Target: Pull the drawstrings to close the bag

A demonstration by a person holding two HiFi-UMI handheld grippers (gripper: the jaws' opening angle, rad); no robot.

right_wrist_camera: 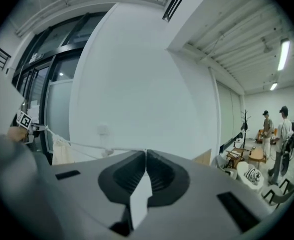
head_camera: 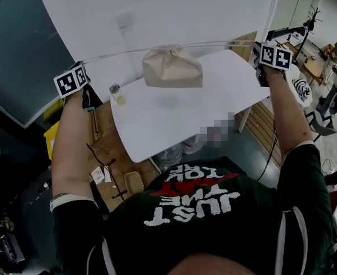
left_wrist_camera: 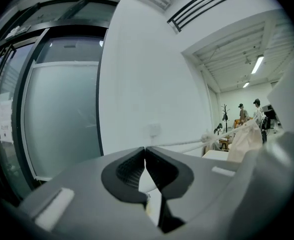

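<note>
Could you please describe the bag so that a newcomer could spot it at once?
Find the white table in the middle of the head view. Above its far half hangs the bag, strung on white drawstrings clamped in the left claw and the right claw. It alone is beige cloth and off the tabletop; the small container nearby stands on it.

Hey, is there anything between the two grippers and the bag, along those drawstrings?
Nothing visible. The left gripper and right gripper are both shut on the drawstrings, which run taut and unobstructed to the bag. The bag hangs above the white table; the small bottle stands below the left string, apart from it.
</note>
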